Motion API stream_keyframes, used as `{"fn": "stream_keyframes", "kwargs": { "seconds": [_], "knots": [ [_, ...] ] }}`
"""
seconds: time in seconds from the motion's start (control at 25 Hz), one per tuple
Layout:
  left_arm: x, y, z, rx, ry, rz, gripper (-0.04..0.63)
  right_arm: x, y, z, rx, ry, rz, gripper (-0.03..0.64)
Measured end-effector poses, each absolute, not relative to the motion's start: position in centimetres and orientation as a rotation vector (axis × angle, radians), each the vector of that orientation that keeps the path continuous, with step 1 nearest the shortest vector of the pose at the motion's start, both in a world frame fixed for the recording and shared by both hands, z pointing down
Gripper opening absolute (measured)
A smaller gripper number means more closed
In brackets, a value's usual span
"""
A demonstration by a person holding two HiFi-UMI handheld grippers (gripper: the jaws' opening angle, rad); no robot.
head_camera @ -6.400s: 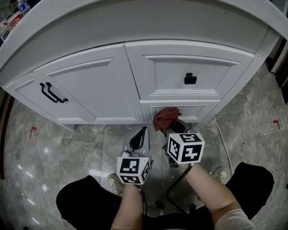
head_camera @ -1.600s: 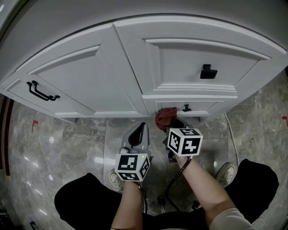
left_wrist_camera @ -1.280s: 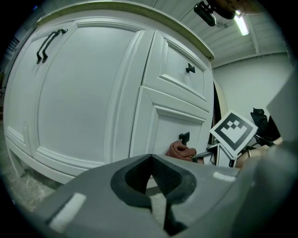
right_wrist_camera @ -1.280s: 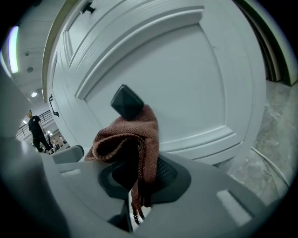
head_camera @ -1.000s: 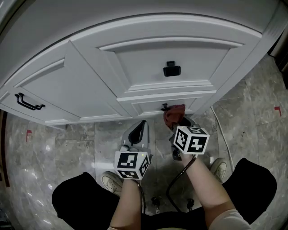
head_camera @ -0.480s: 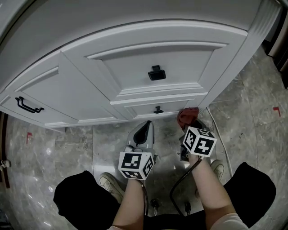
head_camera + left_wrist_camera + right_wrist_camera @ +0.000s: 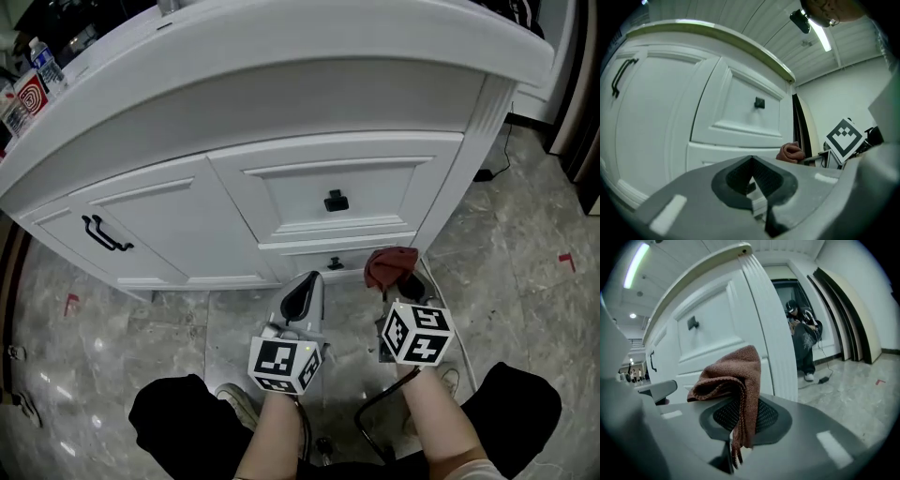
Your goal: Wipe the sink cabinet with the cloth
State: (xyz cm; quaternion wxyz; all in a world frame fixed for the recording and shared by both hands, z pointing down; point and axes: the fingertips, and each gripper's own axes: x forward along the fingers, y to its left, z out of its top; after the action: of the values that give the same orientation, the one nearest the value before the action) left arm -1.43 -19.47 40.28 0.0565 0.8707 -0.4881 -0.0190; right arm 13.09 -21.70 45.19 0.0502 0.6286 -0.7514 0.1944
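Note:
The white sink cabinet (image 7: pixel 234 202) fills the upper head view, with a door handle (image 7: pixel 105 232) and two black drawer knobs, one (image 7: pixel 336 200) above the other (image 7: pixel 336 263). A red-brown cloth (image 7: pixel 389 265) hangs bunched from my right gripper (image 7: pixel 400 281), which is shut on it, low by the cabinet's right corner post (image 7: pixel 764 329). In the right gripper view the cloth (image 7: pixel 729 376) drapes over the jaws, a short way off the post. My left gripper (image 7: pixel 302 292) hovers in front of the lower drawer, shut and holding nothing. Its own view shows the jaws of the left gripper (image 7: pixel 752 180) closed.
Marble floor (image 7: pixel 169 319) lies below the cabinet. A cable (image 7: pixel 466 314) runs along the floor at right. Bottles (image 7: pixel 42 66) stand on the countertop's far left. A seated person (image 7: pixel 804 333) is beyond the cabinet's right side. Red tape marks (image 7: pixel 565 261) dot the floor.
My right gripper carried the cloth rightward along the lower drawer to the cabinet's right corner and drew back slightly. The head view pulled back, and the countertop now shows.

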Motion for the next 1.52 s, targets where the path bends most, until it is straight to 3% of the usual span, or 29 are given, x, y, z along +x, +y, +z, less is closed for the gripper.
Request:
{"fn": "stream_keyframes", "kwargs": {
  "seconds": [0.2, 0.4, 0.96, 1.52],
  "knots": [
    [-1.6, -17.1, 31.8, 2.789, -1.532, -0.166, 0.0, 12.2, -19.5, 35.5, 1.954, -2.383, 0.24, 0.08],
    [-2.9, -12.8, 26.6, 2.813, -1.572, -0.256, 0.0, 11.7, -15.7, 32.0, 1.952, -2.418, 0.136, 0.08],
    [-4.9, -0.1, 25.2, 2.775, -1.663, -0.249, 0.0, 9.5, -3.6, 31.7, 1.85, -2.463, 0.123, 0.08],
    [-2.2, 5.4, 27.6, 2.841, -1.589, -0.145, 0.0, 10.3, 2.3, 32.4, 1.871, -2.489, 0.222, 0.078]
  ]
}}
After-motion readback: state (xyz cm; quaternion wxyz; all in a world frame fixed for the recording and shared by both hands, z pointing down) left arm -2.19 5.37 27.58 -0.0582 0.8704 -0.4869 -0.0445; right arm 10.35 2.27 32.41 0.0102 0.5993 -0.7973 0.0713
